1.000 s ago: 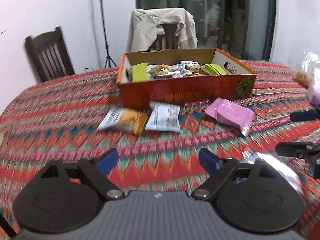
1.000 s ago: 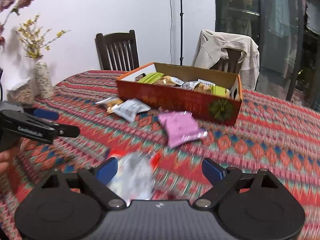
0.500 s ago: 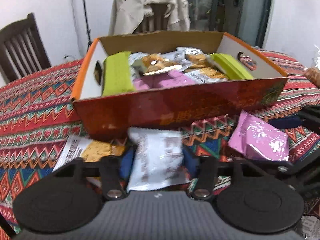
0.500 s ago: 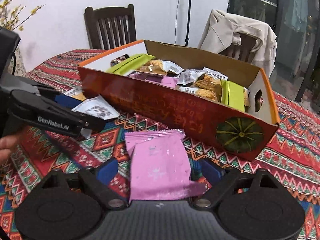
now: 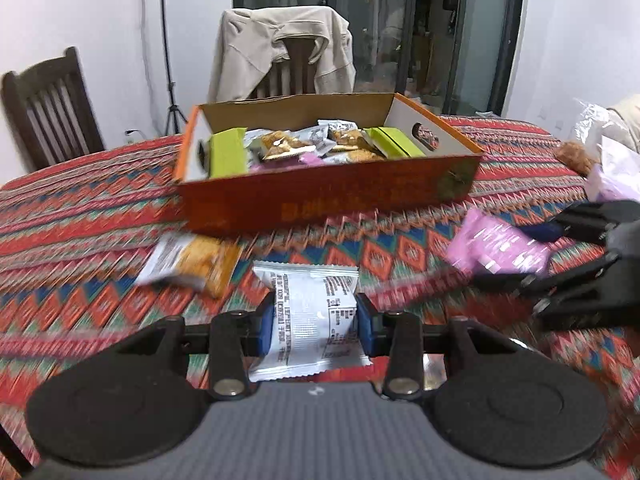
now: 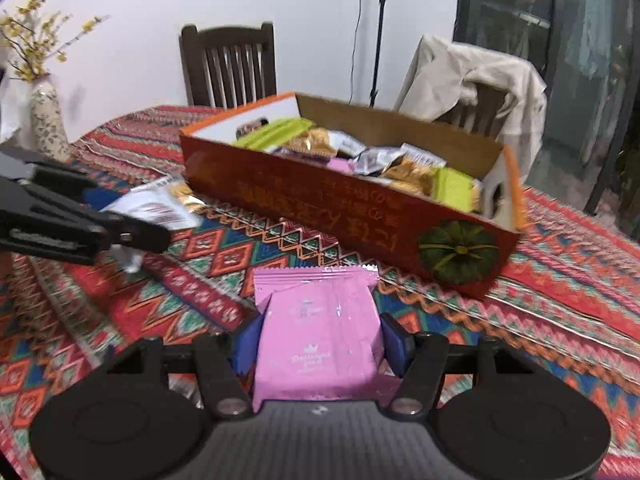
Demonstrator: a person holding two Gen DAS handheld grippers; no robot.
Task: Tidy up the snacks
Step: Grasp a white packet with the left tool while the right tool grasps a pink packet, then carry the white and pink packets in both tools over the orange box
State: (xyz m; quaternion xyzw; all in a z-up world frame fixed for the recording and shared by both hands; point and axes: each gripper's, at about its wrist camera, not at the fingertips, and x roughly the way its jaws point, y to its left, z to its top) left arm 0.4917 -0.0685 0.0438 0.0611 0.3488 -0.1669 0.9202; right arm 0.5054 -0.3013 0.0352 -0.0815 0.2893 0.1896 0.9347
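My left gripper [image 5: 316, 322] is shut on a white snack packet [image 5: 310, 320], held above the patterned tablecloth in front of the orange cardboard box [image 5: 320, 204]. My right gripper [image 6: 318, 342] is shut on a pink snack packet [image 6: 318, 340]; that packet also shows in the left wrist view [image 5: 496, 246]. The box [image 6: 340, 208] holds several snack packets and green boxes. An orange-and-white snack packet [image 5: 192, 260] lies on the cloth left of the white one. The left gripper also shows in the right wrist view [image 6: 80, 220].
A dark wooden chair [image 6: 228, 66] and a chair draped with a beige jacket [image 5: 284, 50] stand behind the table. A vase with yellow flowers [image 6: 46, 120] stands at the table's far left. Plastic bags with snacks [image 5: 600, 144] lie at the right.
Both grippers closed in on their packets and shut on them: the left on the white packet, the right on the pink one. Both have pulled back and lifted a little from the box.
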